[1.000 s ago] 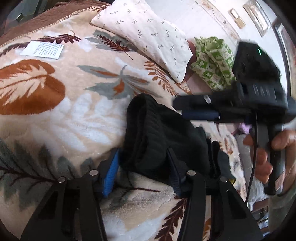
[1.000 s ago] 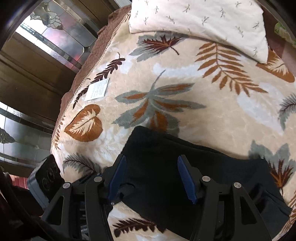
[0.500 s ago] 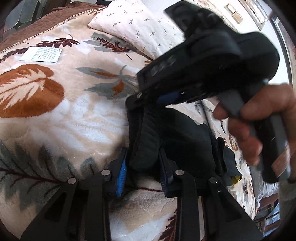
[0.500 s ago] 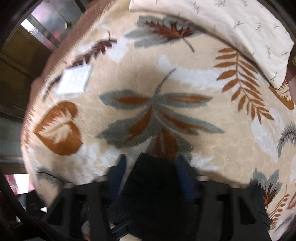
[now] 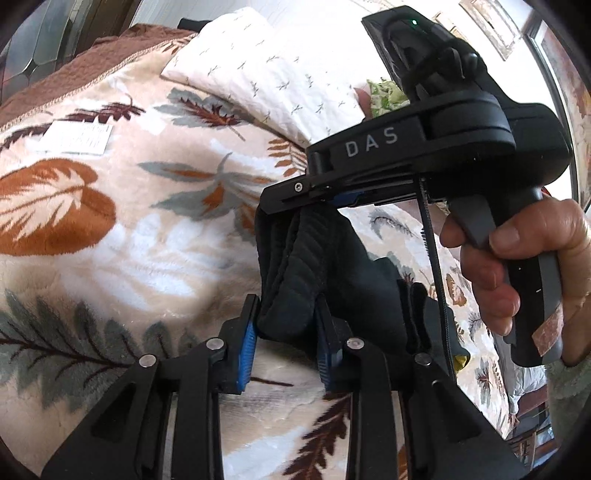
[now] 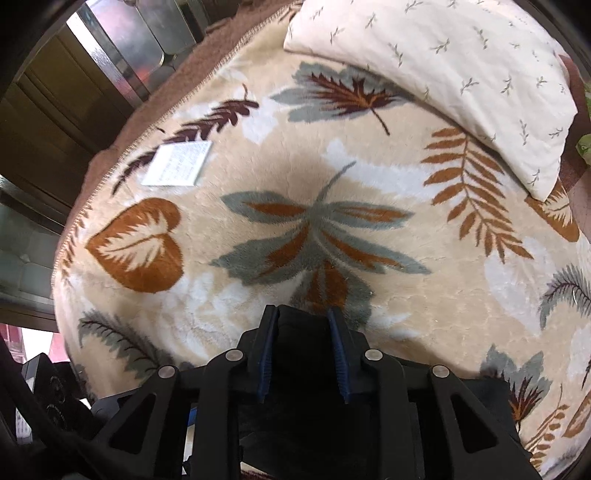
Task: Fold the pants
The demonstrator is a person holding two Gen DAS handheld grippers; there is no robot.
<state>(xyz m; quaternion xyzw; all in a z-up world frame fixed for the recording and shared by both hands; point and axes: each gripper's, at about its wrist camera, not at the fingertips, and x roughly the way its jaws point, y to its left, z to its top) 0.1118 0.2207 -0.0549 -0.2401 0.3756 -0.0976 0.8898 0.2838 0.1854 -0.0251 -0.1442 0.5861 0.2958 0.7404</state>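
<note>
The letters "DAS" stand in pale print on the black body of the right gripper (image 5: 295,206), which a bare hand (image 5: 517,266) holds by its grey handle; a small green light glows on top of it. A white printed sheet of paper (image 6: 178,163) lies flat on the blanket, its text too small to read. The black pants (image 5: 295,273) hang in a bunched, ribbed fold between the two tools, raised off the blanket: the left gripper (image 5: 284,343) pinches the lower end between its blue pads, and the right gripper pinches the upper end, dark cloth filling the gap between its fingers in its own view. The surface is a plush cream blanket (image 6: 369,177) printed with rust, grey and maroon leaves and edged in brown. A white pillow (image 6: 461,66) with small sprig marks lies at its far side, with green patterned cloth (image 5: 388,94) just beside it. Dark wood panels with glass (image 6: 110,62) stand beyond the blanket's edge, and framed pictures (image 5: 487,22) hang on the pale wall.
</note>
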